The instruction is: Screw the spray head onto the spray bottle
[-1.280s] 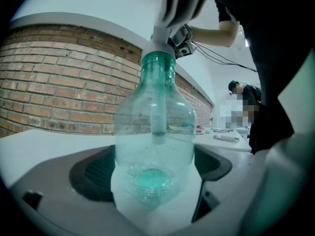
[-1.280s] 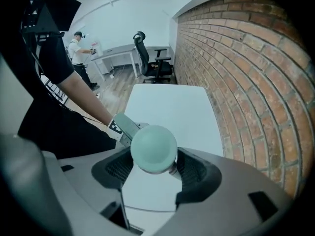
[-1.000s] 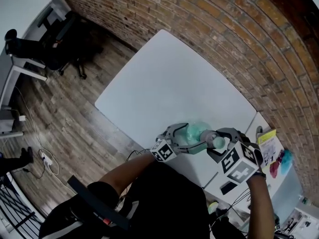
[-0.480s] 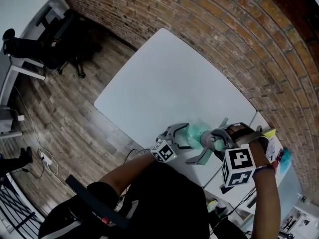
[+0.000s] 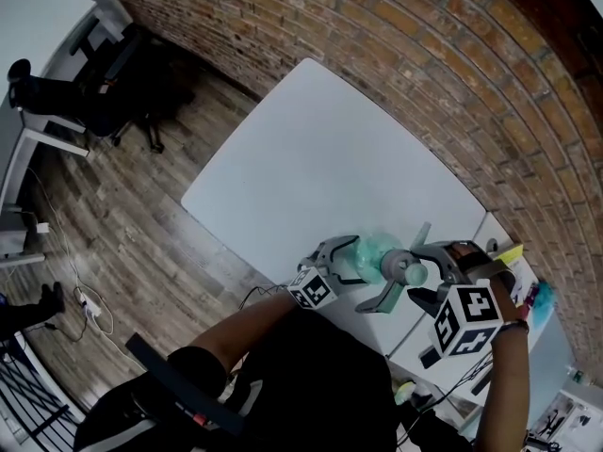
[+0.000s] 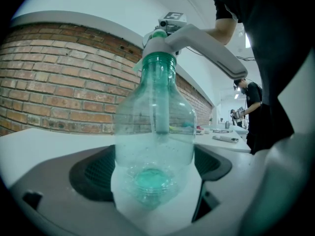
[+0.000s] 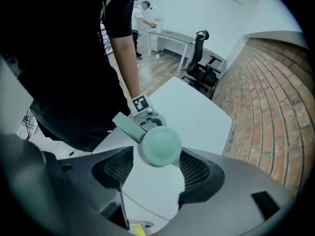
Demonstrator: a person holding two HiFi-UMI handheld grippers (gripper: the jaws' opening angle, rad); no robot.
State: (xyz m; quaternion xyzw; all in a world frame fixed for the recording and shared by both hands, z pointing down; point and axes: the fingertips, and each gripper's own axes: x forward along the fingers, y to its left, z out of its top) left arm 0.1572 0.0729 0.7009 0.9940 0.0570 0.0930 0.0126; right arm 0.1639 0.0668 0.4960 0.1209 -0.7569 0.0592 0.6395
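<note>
The spray bottle [image 6: 155, 127] is held over the near edge of the white table [image 5: 320, 158]. Its lower body is clamped between the jaws of our left gripper [image 6: 155, 173]. The spray head [image 7: 158, 145] sits on the bottle neck, with its lever projecting to one side. Our right gripper [image 7: 157, 163] faces the head's round top with its jaws apart, one on each side. We cannot tell whether the pads touch it. A brick wall [image 5: 424, 55] borders the table.
</note>
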